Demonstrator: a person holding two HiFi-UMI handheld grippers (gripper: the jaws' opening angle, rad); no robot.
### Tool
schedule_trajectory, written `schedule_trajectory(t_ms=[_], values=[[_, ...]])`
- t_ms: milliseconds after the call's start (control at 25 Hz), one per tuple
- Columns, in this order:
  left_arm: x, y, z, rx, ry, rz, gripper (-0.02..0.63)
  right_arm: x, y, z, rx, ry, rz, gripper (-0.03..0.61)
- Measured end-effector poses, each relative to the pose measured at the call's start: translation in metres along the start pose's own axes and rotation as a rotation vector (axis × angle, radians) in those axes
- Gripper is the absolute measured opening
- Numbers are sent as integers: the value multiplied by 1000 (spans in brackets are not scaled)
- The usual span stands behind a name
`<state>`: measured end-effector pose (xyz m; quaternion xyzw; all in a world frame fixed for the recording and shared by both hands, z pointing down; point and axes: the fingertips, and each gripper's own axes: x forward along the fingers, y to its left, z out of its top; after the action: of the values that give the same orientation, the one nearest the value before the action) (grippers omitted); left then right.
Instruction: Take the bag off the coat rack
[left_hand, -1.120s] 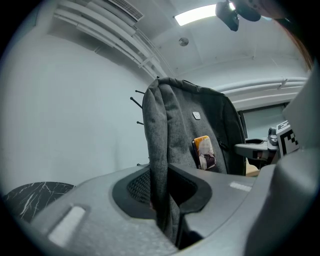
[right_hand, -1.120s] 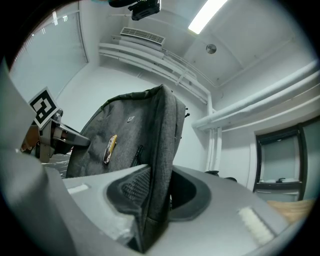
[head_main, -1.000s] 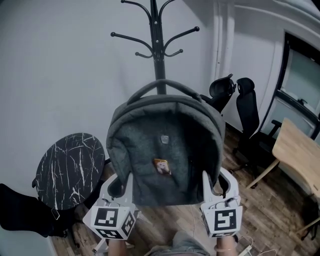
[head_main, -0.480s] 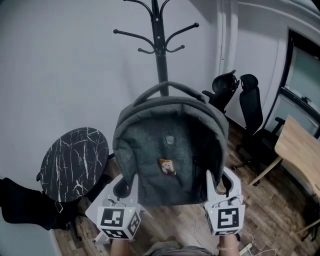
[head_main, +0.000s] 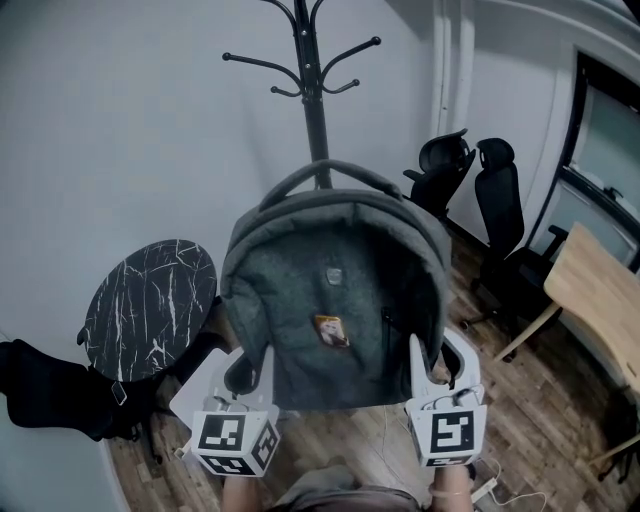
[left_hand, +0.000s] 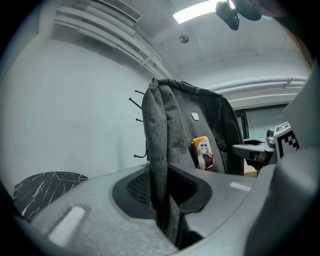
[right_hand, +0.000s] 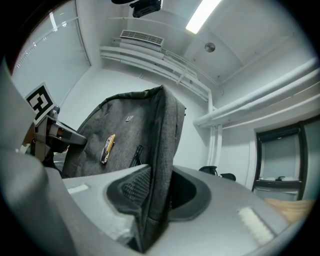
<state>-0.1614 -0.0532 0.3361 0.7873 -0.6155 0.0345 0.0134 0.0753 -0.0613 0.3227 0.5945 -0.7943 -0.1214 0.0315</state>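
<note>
Bag (head_main: 335, 300) was held upright between your tools, on the near side of the coat rack (head_main: 312, 100), apparently off its hooks. Your left tool (head_main: 250, 368) clamped its left edge, right tool (head_main: 437, 360) its right; you did best drawing both back level together.

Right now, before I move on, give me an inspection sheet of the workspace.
Surface: wood floor.
Job's things: grey backpack held up in front of the coat rack, its handle on no hook.
Clutter: round marbled table and dark bundle at left.
Grippers: left gripper and right gripper each shut on a backpack side.
Cables: white cable on the floor near the right gripper.
Surroundings: two office chairs and wooden table at right.
</note>
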Motion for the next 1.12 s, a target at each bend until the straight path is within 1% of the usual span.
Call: schedule_trajectory(t_ms=[480, 1120], values=[[-50, -37, -5, 4, 4, 30, 66, -56, -8, -1, 7, -11, 28, 97], [-105, -81, -13, -1, 9, 41, 66, -126, -17, 2, -13, -9, 48, 97]])
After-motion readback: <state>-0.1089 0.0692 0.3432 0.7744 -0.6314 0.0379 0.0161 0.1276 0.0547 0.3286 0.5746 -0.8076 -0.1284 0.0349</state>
